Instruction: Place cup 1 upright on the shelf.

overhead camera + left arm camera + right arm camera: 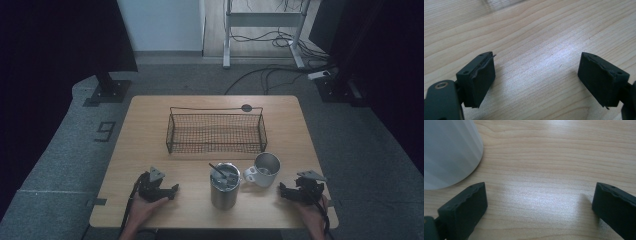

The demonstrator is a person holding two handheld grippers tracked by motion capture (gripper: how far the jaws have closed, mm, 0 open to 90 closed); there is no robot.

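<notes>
A steel tumbler stands near the table's front middle with a utensil leaning inside it. Just right of it sits a white mug, handle to the left. Behind both lies a long black wire basket. My left gripper rests on the wood at the front left, held by a hand, jaws wide open over bare wood. My right gripper rests at the front right, open too. In the right gripper view the mug's pale wall stands just beyond the left jaw, apart from it.
The wooden table has a dark round grommet at its back edge. Grey carpet surrounds it, with black stand bases at far left and right, and a white desk frame with cables behind.
</notes>
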